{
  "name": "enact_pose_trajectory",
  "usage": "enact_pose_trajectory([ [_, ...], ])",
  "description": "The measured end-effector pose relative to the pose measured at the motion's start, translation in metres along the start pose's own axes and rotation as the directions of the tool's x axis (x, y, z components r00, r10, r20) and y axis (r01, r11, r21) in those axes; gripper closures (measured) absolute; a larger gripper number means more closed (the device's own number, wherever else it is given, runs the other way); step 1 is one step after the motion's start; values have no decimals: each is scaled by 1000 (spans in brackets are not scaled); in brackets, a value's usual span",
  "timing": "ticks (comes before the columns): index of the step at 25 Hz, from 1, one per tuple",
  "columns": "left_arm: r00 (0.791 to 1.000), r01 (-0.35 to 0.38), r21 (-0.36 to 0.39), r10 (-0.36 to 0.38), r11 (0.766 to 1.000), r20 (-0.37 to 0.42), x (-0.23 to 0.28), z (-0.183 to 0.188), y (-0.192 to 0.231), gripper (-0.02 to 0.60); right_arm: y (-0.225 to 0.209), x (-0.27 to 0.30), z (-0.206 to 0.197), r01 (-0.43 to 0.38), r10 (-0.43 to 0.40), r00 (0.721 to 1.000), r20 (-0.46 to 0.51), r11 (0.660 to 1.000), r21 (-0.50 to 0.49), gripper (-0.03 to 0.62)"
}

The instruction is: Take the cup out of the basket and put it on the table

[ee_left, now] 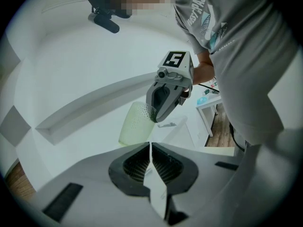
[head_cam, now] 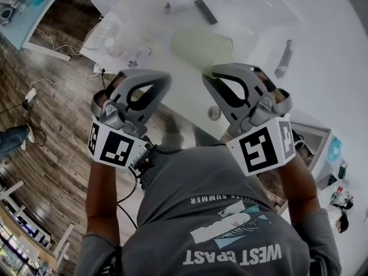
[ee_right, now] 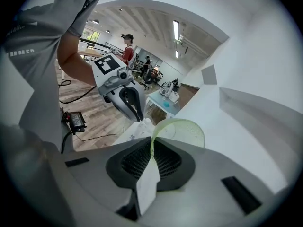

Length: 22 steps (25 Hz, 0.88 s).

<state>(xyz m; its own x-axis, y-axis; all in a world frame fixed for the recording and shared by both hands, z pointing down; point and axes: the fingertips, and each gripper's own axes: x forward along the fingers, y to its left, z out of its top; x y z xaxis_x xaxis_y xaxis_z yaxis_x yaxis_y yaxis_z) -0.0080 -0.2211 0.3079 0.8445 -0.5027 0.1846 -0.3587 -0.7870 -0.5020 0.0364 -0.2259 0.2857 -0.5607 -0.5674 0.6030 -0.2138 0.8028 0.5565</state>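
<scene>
Cup: pale green and see-through, hanging by its rim from the right hand-held gripper, above the near part of the white counter; I cannot tell whether its base touches the counter.
Right hand-held gripper: clenched on the cup's thin rim, one pad inside the wall and one outside.
Left hand-held gripper: jaws pressed together on nothing, held to the left of the cup and apart from it.
Basket: I cannot pick it out in any view.
Step in hand: by my reading, setting the cup down.
Doing it well: level the cup so its base meets the counter flat, choose a bare patch nearer than the dark flat object and left of the grey tool, lower gently, and let go only once the cup stands by itself.
Risk: a rim pinch lets a light cup swing or tip.
Writing: the grey shirt reads "WEST COAST", with a smaller line ending "SUMMER".
Cup label: none visible.
</scene>
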Motion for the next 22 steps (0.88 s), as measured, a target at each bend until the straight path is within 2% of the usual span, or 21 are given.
enact_pose_trajectory([
  [13,998,-42,-65,39,997,-49,-28,-28,-7,571,80,50,-14,-173,173,985,-16,985,29,566],
  [22,994,-81,-122,70,989,-87,-42,-54,-16,571,122,93,-50,-271,275,957,-90,961,56,566],
])
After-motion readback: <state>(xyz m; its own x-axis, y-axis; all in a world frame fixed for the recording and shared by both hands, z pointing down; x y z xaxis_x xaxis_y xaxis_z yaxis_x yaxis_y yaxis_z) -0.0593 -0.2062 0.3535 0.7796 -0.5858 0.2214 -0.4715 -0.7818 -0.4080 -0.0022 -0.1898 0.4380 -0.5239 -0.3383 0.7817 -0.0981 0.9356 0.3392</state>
